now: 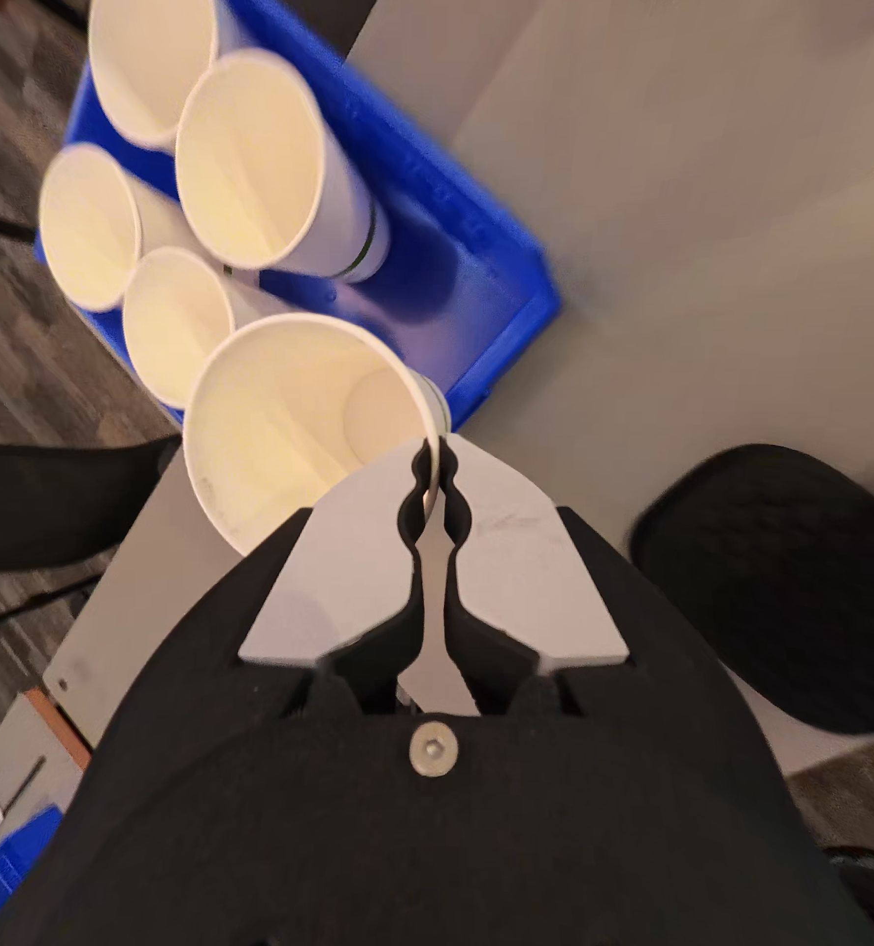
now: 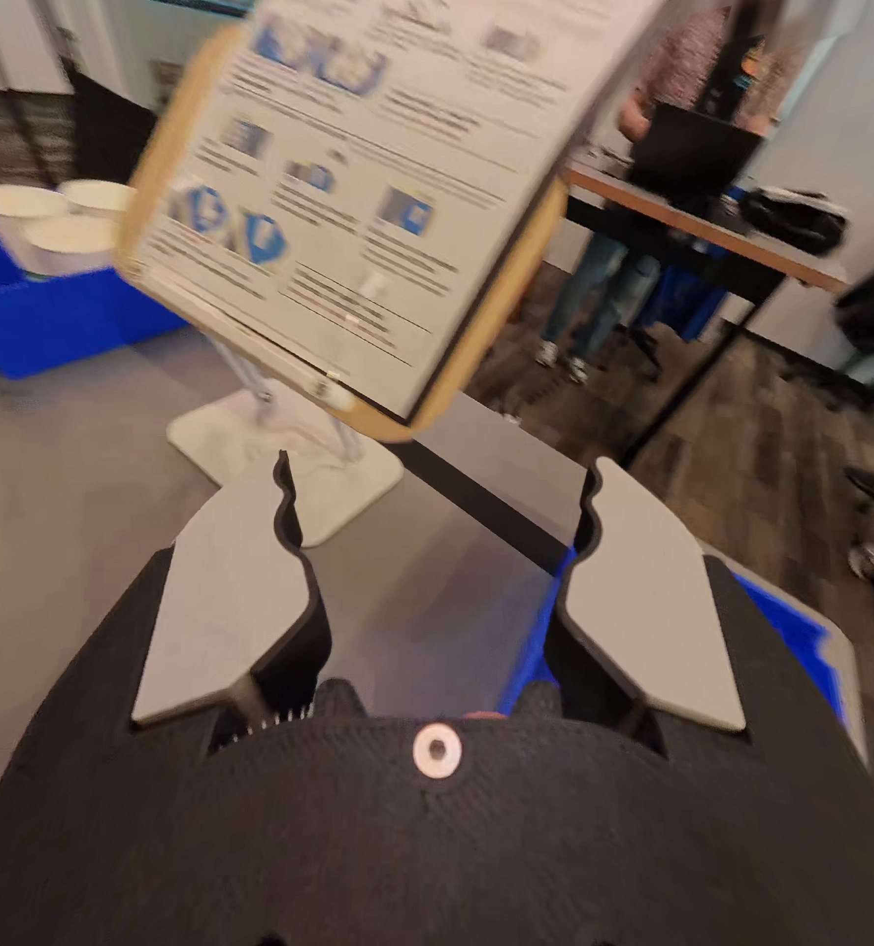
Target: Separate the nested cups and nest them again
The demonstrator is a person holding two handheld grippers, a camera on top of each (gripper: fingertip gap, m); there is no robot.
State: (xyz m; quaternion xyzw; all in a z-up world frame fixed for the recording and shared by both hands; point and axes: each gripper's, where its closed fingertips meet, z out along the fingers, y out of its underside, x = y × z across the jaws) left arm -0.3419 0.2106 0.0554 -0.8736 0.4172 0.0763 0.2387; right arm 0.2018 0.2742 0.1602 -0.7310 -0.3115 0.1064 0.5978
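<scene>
In the left wrist view my left gripper (image 1: pixel 434 468) is shut on the rim of a white paper cup (image 1: pixel 291 430), one pad inside the wall and one outside; the cup hangs tilted just off the near corner of the blue bin (image 1: pixel 481 245). Several more white paper cups (image 1: pixel 250 158) stand in that bin, some as nested stacks. In the right wrist view my right gripper (image 2: pixel 437 481) is wide open and empty above the grey table (image 2: pixel 66 486). The blue bin (image 2: pixel 41 317) with cups (image 2: pixel 66 235) shows far left there.
A document stand (image 2: pixel 353 194) with a printed sheet rises on a white base (image 2: pixel 250 450) ahead of my right gripper. A second blue bin (image 2: pixel 783 635) sits under my right finger. A black chair (image 1: pixel 773 583) is at right. A person stands by a far desk (image 2: pixel 701 225). My right fingertips sit around 55 centimetres from my left ones.
</scene>
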